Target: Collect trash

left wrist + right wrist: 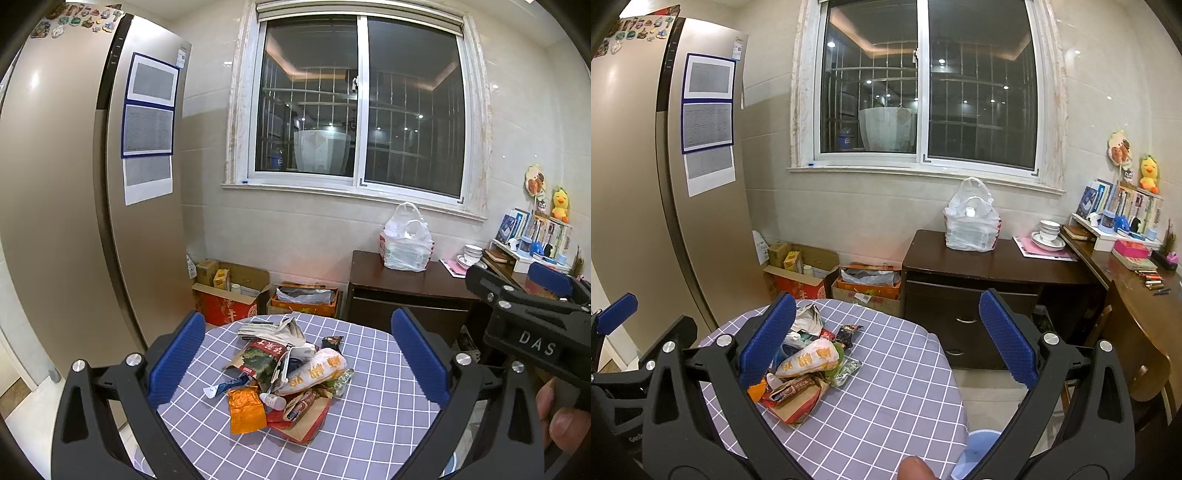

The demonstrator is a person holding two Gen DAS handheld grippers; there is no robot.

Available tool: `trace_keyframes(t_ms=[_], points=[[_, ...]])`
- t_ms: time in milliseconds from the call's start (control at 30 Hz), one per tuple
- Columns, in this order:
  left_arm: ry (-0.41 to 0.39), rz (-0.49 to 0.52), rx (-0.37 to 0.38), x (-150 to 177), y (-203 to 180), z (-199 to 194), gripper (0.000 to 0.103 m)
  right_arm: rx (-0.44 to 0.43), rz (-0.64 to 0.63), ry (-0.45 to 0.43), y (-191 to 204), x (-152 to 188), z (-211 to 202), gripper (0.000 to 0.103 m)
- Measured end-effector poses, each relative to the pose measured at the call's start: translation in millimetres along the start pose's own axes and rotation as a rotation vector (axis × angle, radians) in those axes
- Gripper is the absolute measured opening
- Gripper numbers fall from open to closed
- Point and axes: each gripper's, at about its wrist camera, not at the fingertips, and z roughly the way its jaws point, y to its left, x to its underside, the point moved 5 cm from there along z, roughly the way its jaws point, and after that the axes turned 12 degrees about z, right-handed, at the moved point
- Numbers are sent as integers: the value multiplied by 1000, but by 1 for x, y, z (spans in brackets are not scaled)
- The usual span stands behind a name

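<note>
Two grippers up over the round table (369, 398), and both are spread wide with nothing between the blue pads. Left gripper (299, 360) hangs above the near-left rim, its fingers framing the trash pile (288, 380) from either side without touching it. Right gripper (886, 334) sits further right, its left pad (768, 338) covering the pile's left edge in its own view, the right pad out past the table rim over the floor. In the left view the right gripper's black body juts in at the right edge, a thumb (565, 421) showing under it. Trash sits heaped mid-table on the grey checked cloth: an orange wrapper (245, 408) nearest, a yellow-and-white bag (314, 373) lying across the top, a red-and-green packet (260, 360) on the left, crumpled paper (273, 328) at the far side. Beyond, cardboard boxes (229, 291) stand on the floor by the fridge (66, 184), and a white plastic bag (406, 243) rests on the dark cabinet (402, 291) under the window (362, 103). A pale blue bin (975, 448) peeks out below the near-right table edge.
</note>
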Motion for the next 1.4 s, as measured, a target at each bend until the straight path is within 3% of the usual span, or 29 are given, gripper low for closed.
trace_keyframes(t_ms=[367,567,1000,1233,1400], points=[[19,-5,-2,7,4,7,99,3,-2,14,0,1,5,98],[67,1,-22,25,15,22,99,10,0,77,-1,16,31,98],[300,34,-67,126,60,88,99,51,-12,352,-5,100,118,98],[429,26,-26,176,74,128,99,74,-23,464,-6,138,149,98],[488,11,-10,190,72,163,99,70,-28,514,-2,155,160,98]])
